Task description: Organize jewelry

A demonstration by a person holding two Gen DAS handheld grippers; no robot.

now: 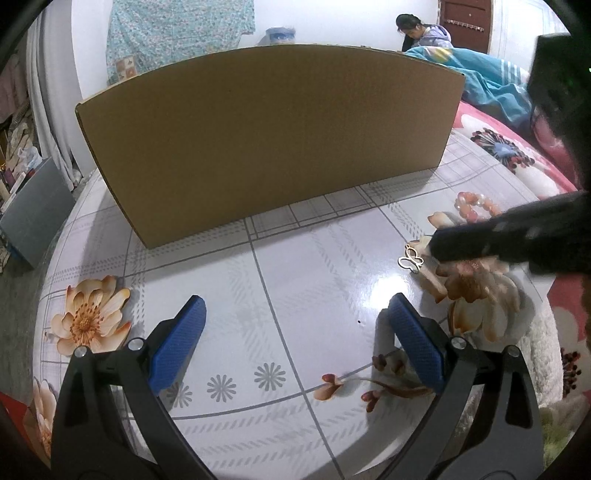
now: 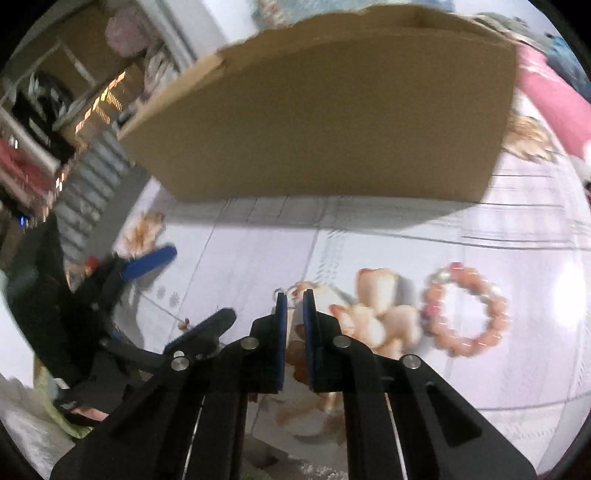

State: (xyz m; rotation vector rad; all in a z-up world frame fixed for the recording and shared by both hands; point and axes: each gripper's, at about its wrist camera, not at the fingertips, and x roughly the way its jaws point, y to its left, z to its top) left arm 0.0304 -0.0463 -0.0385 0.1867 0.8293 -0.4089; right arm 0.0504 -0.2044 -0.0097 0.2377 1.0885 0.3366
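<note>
A gold butterfly pendant (image 1: 410, 260) lies on the flowered tablecloth (image 1: 314, 273) at the right. My right gripper (image 2: 294, 295) hovers over it with its blue pads (image 2: 281, 332) nearly together; in the left wrist view it shows as a dark blurred shape (image 1: 517, 236) just right of the pendant. Only a thin metal loop (image 2: 277, 293) shows at its fingertips, so a hold is unclear. A pink bead bracelet (image 2: 466, 309) lies to the right; it also shows in the left wrist view (image 1: 476, 206). My left gripper (image 1: 295, 314) is open and empty above the table.
A tall cardboard box (image 1: 266, 136) stands across the far side of the round table, also in the right wrist view (image 2: 332, 122). A bed with a flowered red cover (image 1: 517, 151) lies at the right. A person (image 1: 421, 33) sits in the background.
</note>
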